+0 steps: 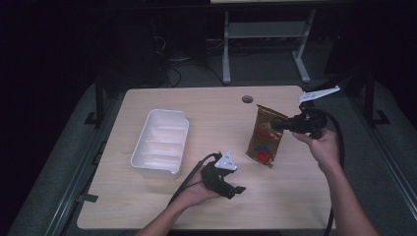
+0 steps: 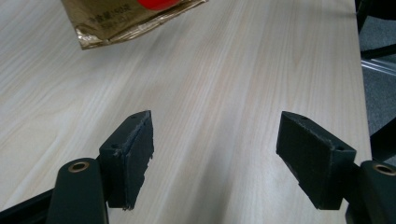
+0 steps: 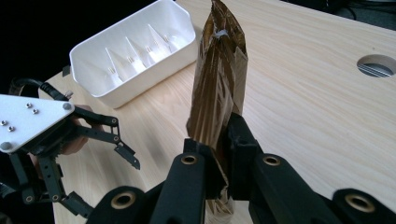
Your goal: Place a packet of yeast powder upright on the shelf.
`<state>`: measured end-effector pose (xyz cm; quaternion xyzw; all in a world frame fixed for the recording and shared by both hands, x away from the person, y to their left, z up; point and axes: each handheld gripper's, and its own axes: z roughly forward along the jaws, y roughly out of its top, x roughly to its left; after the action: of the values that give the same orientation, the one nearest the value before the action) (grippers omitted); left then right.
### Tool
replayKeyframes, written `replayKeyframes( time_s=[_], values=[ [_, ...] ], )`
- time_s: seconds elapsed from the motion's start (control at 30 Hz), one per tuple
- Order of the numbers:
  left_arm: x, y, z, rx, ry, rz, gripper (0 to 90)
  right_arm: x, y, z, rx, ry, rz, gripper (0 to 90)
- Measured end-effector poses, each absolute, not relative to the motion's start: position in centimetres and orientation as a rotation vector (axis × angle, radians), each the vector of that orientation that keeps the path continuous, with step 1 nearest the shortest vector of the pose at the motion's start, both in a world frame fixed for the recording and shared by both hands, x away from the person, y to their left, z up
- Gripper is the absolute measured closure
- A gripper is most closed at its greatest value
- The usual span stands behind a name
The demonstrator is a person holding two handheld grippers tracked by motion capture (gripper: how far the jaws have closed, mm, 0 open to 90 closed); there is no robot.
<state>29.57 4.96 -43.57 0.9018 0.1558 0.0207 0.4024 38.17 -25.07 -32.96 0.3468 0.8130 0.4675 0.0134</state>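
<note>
While the right gripper (image 3: 223,154) pinches the brown pouch (image 1: 265,135) and the left gripper (image 1: 236,189) gapes empty, next comes carrying it to the white bin (image 1: 161,142).

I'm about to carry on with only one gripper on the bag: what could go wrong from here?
1. The right gripper pinches the crinkled brown-and-gold foil snack bag by one thin edge only; it may slip or swing.
2. The left gripper is open with nothing between its jaws, so nothing would catch the bag.
3. The white plastic ribbed tray sits apart from the bag; a hanging bag could clip its rim on the way.
</note>
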Motion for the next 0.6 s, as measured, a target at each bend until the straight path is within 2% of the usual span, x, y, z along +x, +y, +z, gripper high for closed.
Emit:
replayKeyframes(
  time_s=[0.6],
  values=[
    [27.7, 7.8, -44.1, 2.269, 0.387, 0.084, 26.5, 39.6, -22.1, -32.0, 1.053, 2.539, 1.490, 85.9]
  ],
)
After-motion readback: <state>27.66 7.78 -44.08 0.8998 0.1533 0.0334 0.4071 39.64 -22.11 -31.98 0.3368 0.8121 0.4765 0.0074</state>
